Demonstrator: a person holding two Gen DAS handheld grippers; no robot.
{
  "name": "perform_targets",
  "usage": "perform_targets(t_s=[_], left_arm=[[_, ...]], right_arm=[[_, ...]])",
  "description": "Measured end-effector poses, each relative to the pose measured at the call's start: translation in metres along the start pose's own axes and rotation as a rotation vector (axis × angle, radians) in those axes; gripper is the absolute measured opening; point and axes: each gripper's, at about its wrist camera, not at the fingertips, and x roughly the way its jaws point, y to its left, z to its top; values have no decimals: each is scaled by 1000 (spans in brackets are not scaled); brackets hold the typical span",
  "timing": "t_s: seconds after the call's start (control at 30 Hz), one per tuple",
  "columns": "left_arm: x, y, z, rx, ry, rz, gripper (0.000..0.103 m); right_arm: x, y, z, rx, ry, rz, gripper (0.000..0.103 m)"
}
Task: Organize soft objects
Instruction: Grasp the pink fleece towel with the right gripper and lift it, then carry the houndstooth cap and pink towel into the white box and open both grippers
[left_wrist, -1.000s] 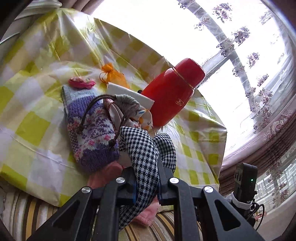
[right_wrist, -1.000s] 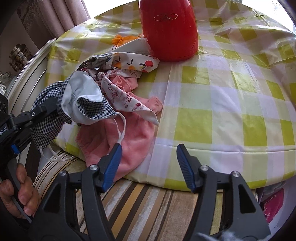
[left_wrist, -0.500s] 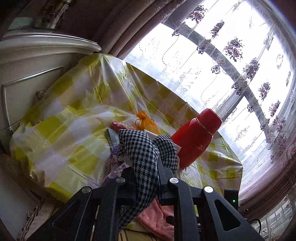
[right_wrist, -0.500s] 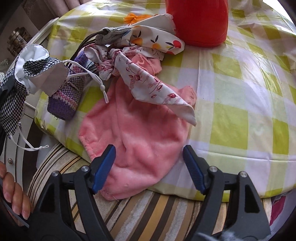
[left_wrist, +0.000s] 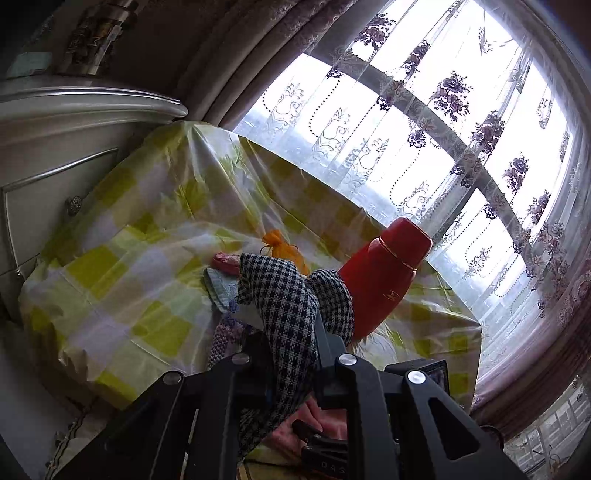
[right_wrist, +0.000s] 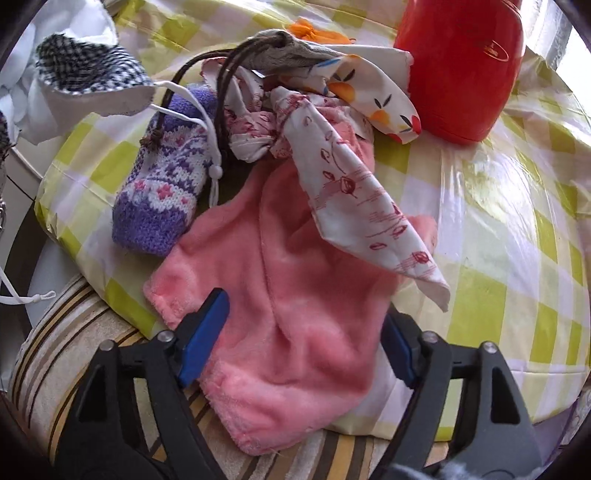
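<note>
While left gripper (left_wrist: 291, 354) pinches checked cloth (left_wrist: 284, 295); right gripper (right_wrist: 301, 343) straddles pink towel (right_wrist: 280, 295)

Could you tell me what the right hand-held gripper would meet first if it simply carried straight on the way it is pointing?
Most likely the pink fleece cloth: the open right hand-held gripper already straddles its hanging edge, and the cloth fills the line ahead.
</note>
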Motion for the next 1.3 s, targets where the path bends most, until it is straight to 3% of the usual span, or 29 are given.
perform_targets(t_s=[0.07, 0.17, 0.33, 0.7, 1.03, 1.3], left_arm=[[1, 0, -1, 4, 3, 3, 16], [3, 1, -3, -1, 14, 8, 16], [2, -1, -5, 0, 25, 19, 16], [4, -31, -16, 49, 72, -16, 16], [15, -91, -37, 124, 145, -135, 16], [29, -159, -63, 205, 226, -276, 16]], right_arm=[[-4, 9, 1, -17, -10, 15, 42], [-8, 17, -1, -28, -16, 47, 17], [-21, 10, -10, 22, -36, 113, 14], [-71, -42, -40, 130, -132, 127, 14], [-118, -124, -83, 255, -214, 75, 14], [-161, -202, -128, 404, -264, -45, 14]])
